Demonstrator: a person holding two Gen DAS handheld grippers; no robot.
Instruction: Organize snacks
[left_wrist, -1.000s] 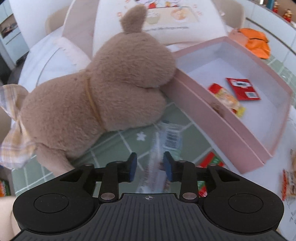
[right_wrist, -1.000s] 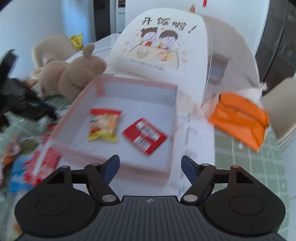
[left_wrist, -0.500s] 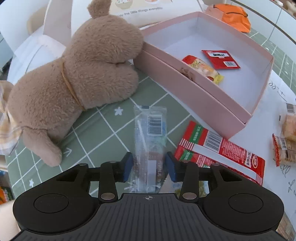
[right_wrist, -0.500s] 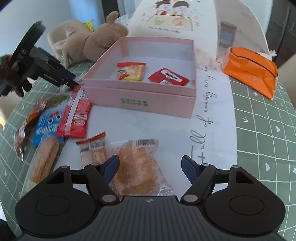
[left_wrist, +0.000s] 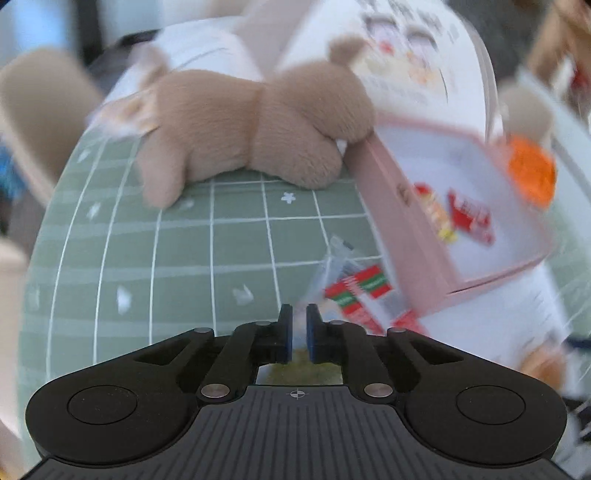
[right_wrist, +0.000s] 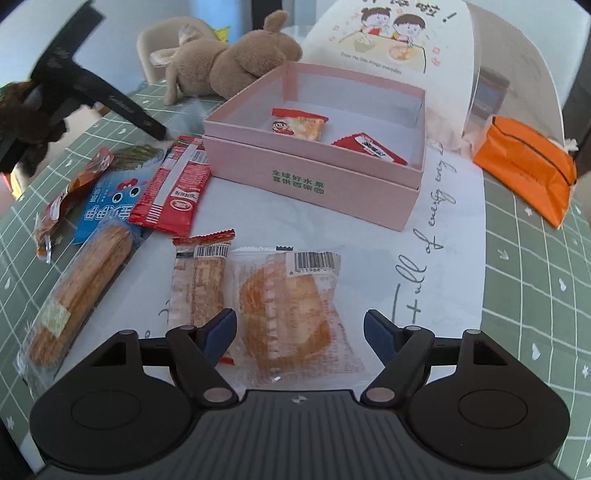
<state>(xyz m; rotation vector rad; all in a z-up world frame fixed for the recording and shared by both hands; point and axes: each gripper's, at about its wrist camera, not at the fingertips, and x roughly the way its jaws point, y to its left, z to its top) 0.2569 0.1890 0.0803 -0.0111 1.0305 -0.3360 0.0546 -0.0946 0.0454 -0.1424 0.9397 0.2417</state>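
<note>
My left gripper (left_wrist: 299, 314) is shut on the clear snack packet (left_wrist: 334, 266), which juts up and right past its fingertips beside the red packets (left_wrist: 354, 295); this view is blurred. In the right wrist view that gripper (right_wrist: 159, 132) touches down left of the pink box (right_wrist: 314, 184). The box (left_wrist: 406, 221) holds a yellow-red packet (right_wrist: 299, 123) and a red packet (right_wrist: 369, 147). My right gripper (right_wrist: 299, 325) hangs low with its jaws opening. A clear packet of orange crackers (right_wrist: 288, 314) lies between its fingers, untouched.
A brown plush toy (left_wrist: 258, 122) leans on the box's far-left corner. Loose snacks lie left of the box: red packets (right_wrist: 177, 184), a blue packet (right_wrist: 103, 206), a long cracker bar (right_wrist: 85, 273), a narrow packet (right_wrist: 199, 280). An orange pouch (right_wrist: 524, 166) sits right.
My left gripper has closed on the clear packet and rolled, so its view swung. My right gripper came down from over the box to just above the orange cracker packet.
</note>
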